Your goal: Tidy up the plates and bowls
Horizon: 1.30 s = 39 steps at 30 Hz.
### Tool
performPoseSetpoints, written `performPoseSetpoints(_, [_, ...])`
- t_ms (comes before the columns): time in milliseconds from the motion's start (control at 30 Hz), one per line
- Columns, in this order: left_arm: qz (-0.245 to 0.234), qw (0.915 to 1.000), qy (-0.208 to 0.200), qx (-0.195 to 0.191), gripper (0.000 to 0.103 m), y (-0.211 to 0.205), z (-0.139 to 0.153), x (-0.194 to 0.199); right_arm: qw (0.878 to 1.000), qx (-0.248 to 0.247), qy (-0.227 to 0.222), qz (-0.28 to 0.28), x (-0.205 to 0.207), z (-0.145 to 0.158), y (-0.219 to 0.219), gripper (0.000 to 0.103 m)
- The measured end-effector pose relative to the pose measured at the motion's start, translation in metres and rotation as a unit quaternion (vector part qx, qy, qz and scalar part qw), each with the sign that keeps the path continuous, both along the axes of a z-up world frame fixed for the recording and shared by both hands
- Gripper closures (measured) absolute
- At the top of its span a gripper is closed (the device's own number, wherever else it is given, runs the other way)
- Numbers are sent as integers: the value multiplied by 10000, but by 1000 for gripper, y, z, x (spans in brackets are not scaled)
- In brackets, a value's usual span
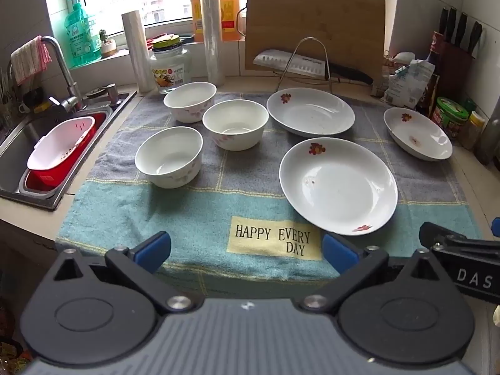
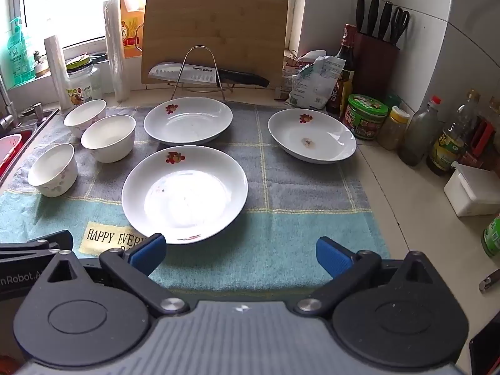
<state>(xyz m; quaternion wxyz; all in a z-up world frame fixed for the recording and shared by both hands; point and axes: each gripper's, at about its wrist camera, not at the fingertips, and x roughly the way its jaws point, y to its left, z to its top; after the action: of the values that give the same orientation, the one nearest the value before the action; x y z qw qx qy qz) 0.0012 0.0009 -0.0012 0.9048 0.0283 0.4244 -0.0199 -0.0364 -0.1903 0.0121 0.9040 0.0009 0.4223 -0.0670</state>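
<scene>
Evidently nothing is stacked yet: the towel (image 1: 187,206) covers the worktop from the sink edge rightward, probably to cushion the crockery, and reads "HAPPY EVERY DAY" at its near edge. Three plates sit apart on its right half: the near plate (image 2: 184,193), the far plate (image 2: 187,120), and the right plate (image 2: 312,136) overhanging the towel's right edge. Three bowls (image 1: 170,156) cluster towards the left edge. A knife (image 2: 187,73) marked "SUPOR" rests on a rack at the back. The left gripper (image 1: 247,250) and right gripper (image 2: 239,254) hover at the near edge, fingers wide apart, holding nothing
</scene>
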Motion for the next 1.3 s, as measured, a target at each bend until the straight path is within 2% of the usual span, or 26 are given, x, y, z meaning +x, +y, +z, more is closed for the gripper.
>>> performPoseSetpoints(1300, [164, 9998, -79, -46, 1, 5, 9, -1, 9997, 18, -216, 77, -5, 9, 5, 0])
